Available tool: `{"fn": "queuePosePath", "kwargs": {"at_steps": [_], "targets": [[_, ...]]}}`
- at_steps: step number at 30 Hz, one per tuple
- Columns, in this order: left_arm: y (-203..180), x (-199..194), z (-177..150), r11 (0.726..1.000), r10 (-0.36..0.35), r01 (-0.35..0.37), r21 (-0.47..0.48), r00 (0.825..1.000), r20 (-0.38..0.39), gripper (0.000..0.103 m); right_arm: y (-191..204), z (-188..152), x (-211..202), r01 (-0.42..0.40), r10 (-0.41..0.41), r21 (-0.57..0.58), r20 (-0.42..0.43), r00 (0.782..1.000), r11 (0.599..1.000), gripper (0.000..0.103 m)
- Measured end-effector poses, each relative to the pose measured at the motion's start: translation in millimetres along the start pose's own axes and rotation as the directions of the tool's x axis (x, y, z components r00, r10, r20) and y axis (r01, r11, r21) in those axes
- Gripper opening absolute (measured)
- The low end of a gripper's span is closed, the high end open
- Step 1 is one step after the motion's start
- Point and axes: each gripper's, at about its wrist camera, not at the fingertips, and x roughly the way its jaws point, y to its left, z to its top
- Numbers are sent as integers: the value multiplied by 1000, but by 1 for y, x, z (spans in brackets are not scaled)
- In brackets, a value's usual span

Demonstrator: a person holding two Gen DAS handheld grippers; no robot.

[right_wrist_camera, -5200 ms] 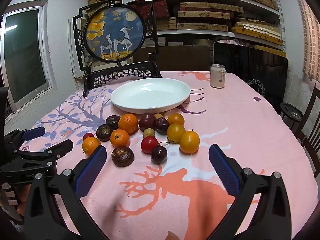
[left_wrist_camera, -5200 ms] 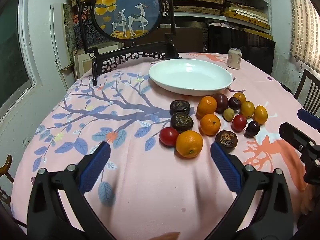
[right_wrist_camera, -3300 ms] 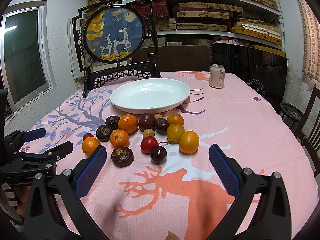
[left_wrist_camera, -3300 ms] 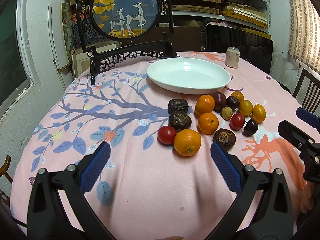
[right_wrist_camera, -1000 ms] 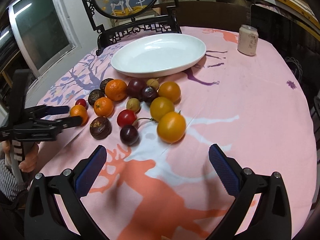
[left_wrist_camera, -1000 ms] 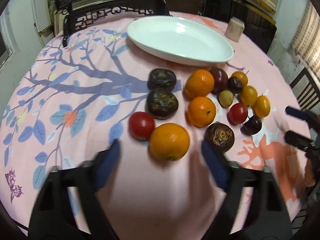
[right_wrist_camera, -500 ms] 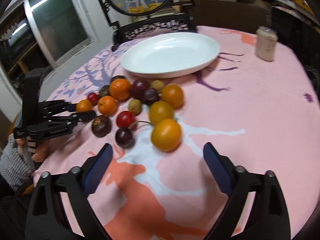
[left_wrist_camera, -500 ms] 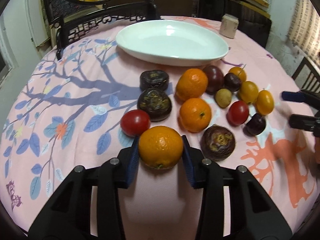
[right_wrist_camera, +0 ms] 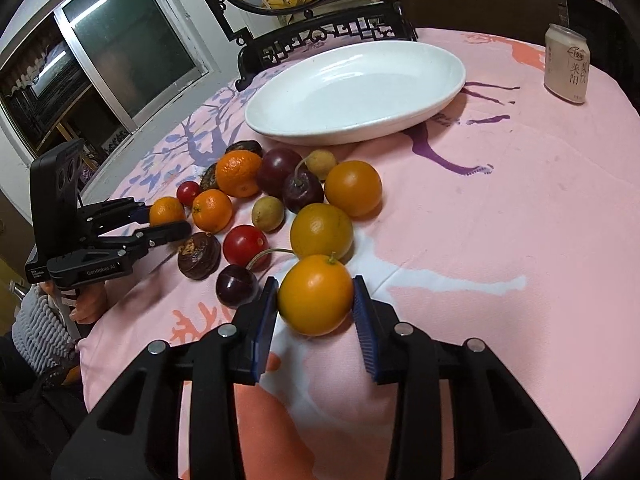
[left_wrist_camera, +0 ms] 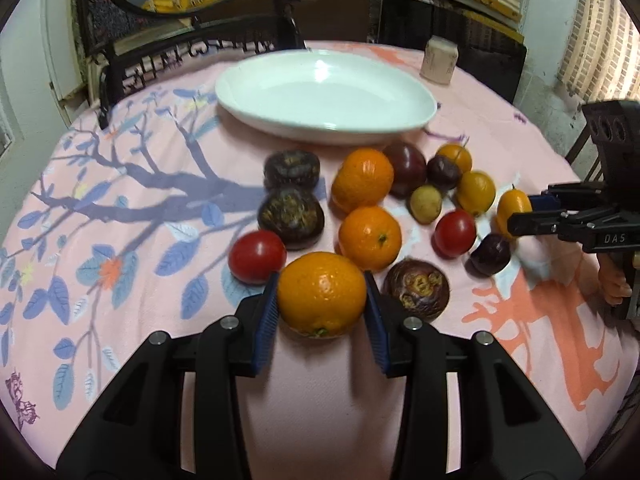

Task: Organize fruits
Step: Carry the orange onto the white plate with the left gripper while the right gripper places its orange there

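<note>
My left gripper [left_wrist_camera: 322, 312] pinches an orange [left_wrist_camera: 322, 294]: both blue pads [left_wrist_camera: 267, 322] press its sides, and its underside rests on the pink cloth [left_wrist_camera: 320, 408]. Its jaws have just been closing. Just left of the left pad lies a red tomato [left_wrist_camera: 257, 255]. Ahead of the fingertips sit two dark wrinkled fruits [left_wrist_camera: 291, 218], one behind the other, and right of them two more oranges [left_wrist_camera: 369, 238]. Just right of the right pad lies a third dark wrinkled fruit [left_wrist_camera: 417, 287]. Well ahead of the fingers stands the white dish [left_wrist_camera: 326, 94], with nothing in it.

My right gripper [right_wrist_camera: 316, 312] pinches a yellow-orange fruit [right_wrist_camera: 316, 294] with a short stem: both pads [right_wrist_camera: 266, 316] touch its sides, and the fruit sits on the cloth. Its jaws have just been closing, with this fruit between them. Just left of the left pad lies a dark plum [right_wrist_camera: 236, 285] with a long stalk. Directly ahead of the fingertips, touching the held fruit, is a second yellow-orange fruit [right_wrist_camera: 321, 232], and a third [right_wrist_camera: 353, 188] lies beyond it. Further ahead is the same white dish. Far ahead and right of the fingers stands a can [right_wrist_camera: 567, 65], upright.

In the right wrist view, the left gripper appears at the left edge with the orange between its tips.
</note>
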Motion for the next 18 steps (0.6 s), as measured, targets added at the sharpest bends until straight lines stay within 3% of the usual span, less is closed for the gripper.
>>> {"fn": "queuePosePath", "kwargs": {"at_steps": [3, 6, 10, 12, 16, 18], "targets": [[8, -13, 16, 999, -20, 21, -47, 1000, 19, 40, -2, 12, -15, 22, -22, -1, 44, 999, 1000, 37], [11, -15, 54, 999, 24, -22, -40, 999, 43, 40, -3, 42, -23, 61, -60, -6, 102, 993, 998, 37], [3, 8, 110, 997, 75, -74, -14, 995, 67, 40, -2, 94, 4, 139, -133, -34, 138, 982, 990, 37], [-1, 30, 130, 996, 90, -90, -8, 994, 56, 40, -3, 115, 32, 168, -163, -35, 113, 980, 985, 37], [2, 67, 143, 992, 119, -118, -31, 993, 1, 41, -14, 131, 63, 183, -182, -16, 74, 981, 983, 39], [6, 75, 143, 991, 126, -127, -40, 992, -11, 42, -18, 126, 54, 183, -182, 0, 127, 975, 983, 50]]}}
